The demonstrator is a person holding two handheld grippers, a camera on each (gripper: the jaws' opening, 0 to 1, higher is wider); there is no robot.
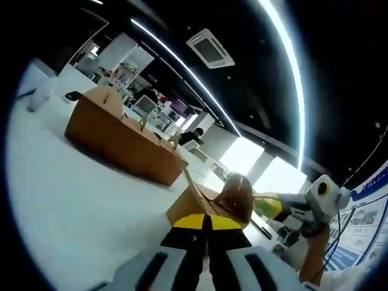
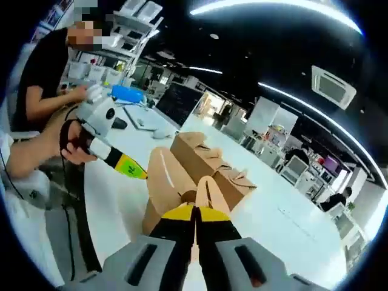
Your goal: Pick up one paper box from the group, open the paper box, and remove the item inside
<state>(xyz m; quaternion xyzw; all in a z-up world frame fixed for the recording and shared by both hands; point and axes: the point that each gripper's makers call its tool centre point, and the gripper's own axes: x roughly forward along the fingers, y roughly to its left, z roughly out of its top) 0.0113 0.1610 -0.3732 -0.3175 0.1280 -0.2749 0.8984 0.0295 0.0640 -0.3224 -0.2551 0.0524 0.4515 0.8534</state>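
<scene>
Left gripper view: your left gripper point(image 1: 206, 225) has its jaws pressed together on a flap of the box point(image 1: 200, 205), which sits on the white table point(image 1: 73, 200). Your right gripper point(image 1: 276, 205) reaches it from the right. A row of boxes point(image 1: 121, 139) lies behind.

Right gripper view: your right gripper point(image 2: 195, 213) pinches the box point(image 2: 167, 182) flap; your left gripper point(image 2: 130, 167) touches its side.

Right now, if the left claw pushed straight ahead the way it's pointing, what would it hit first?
The left claw is already shut on the paper box's flap, so it would push straight into that box. Beyond lies the row of paper boxes, though depth is hard to judge.
</scene>
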